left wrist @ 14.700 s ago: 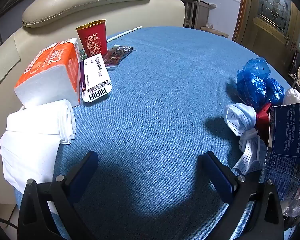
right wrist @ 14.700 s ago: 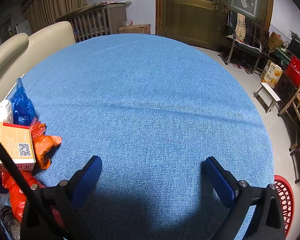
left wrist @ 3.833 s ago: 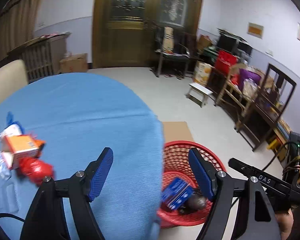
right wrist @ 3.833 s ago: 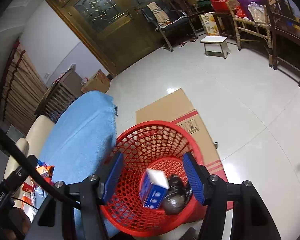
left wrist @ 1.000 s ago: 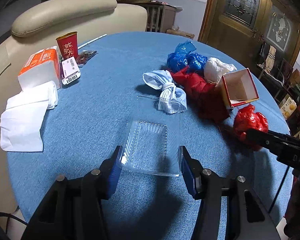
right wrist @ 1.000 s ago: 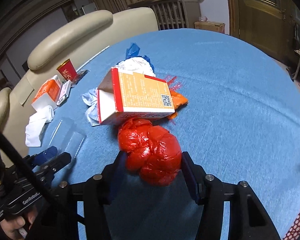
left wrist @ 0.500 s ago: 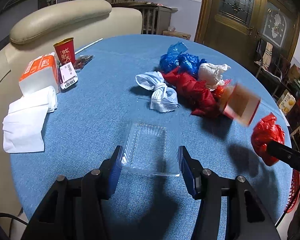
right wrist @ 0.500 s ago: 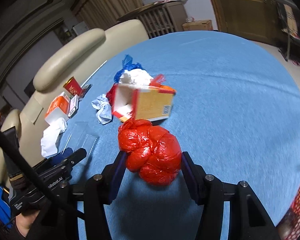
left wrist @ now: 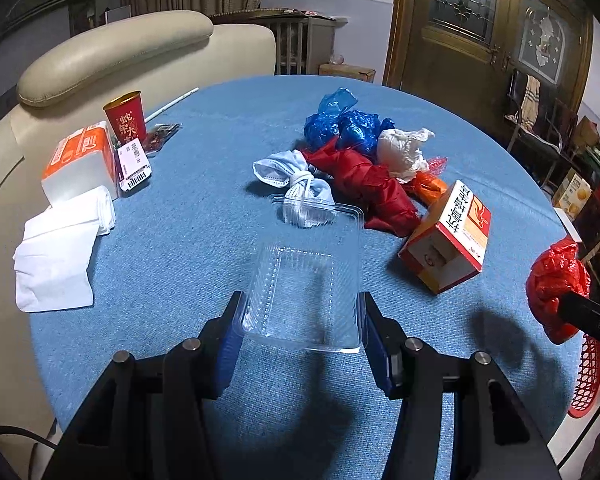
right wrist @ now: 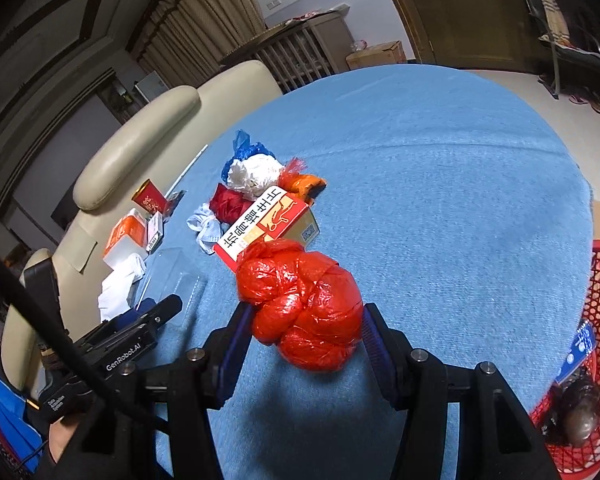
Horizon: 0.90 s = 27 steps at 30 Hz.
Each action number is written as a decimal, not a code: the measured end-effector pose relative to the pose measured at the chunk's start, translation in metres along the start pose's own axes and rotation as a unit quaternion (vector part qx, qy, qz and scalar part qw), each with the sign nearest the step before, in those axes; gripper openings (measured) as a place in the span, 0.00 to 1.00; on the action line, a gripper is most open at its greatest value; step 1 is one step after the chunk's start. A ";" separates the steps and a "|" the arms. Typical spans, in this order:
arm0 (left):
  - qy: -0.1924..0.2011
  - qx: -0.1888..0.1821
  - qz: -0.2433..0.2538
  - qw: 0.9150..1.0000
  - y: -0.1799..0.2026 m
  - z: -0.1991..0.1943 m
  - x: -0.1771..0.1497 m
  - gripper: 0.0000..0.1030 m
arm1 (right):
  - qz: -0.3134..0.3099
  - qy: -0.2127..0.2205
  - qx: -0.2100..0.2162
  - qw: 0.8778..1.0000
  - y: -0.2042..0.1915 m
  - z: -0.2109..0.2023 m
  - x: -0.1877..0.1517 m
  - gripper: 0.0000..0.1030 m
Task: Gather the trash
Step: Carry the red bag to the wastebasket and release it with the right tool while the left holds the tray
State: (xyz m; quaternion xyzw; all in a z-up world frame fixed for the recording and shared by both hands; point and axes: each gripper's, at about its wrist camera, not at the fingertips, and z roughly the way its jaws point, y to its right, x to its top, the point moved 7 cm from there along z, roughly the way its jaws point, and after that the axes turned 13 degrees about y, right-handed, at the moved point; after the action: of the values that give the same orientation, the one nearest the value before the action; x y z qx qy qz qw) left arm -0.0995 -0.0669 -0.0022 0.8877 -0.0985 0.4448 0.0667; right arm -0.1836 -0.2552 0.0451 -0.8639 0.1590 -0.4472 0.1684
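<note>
My left gripper (left wrist: 302, 324) is shut on a clear plastic clamshell tray (left wrist: 306, 276), held just above the blue tablecloth (left wrist: 204, 208). My right gripper (right wrist: 304, 330) is shut on a knotted red plastic bag (right wrist: 304, 304), which also shows at the right edge of the left wrist view, red bag (left wrist: 556, 284). An orange and white carton (left wrist: 448, 240) lies on its side on the cloth. Behind it sits a heap of trash: a red bag (left wrist: 364, 184), blue bags (left wrist: 344, 124), white crumpled plastic (left wrist: 400, 152) and a face mask (left wrist: 296, 184).
A red mesh basket (right wrist: 596, 320) with trash in it stands on the floor by the table's right edge. At the left are a tissue pack (left wrist: 80, 160), folded white napkins (left wrist: 60, 252), a red paper cup (left wrist: 126, 118) and a cream sofa (left wrist: 112, 52).
The red bag has been carried off to the right, away from the heap. The carton it touched has tipped and come to rest on its side. The clear tray has barely moved.
</note>
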 end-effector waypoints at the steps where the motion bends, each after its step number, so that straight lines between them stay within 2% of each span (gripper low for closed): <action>1: 0.001 0.001 0.001 1.000 0.001 -0.001 0.000 0.55 | 0.002 0.001 0.000 1.000 0.001 -0.002 0.000 0.56; 10: 0.007 -0.006 0.020 1.000 0.015 -0.008 0.001 0.55 | 0.026 0.013 -0.008 1.000 0.015 -0.018 -0.005 0.57; 27: 0.020 -0.048 0.043 0.998 0.052 -0.022 0.007 0.55 | 0.064 0.054 -0.051 0.995 0.056 -0.053 -0.003 0.57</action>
State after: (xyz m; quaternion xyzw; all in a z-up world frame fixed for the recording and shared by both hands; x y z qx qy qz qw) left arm -0.1251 -0.1141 0.0183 0.8692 -0.1560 0.4602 0.0918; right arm -0.2364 -0.3118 0.0476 -0.8340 0.2456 -0.4727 0.1438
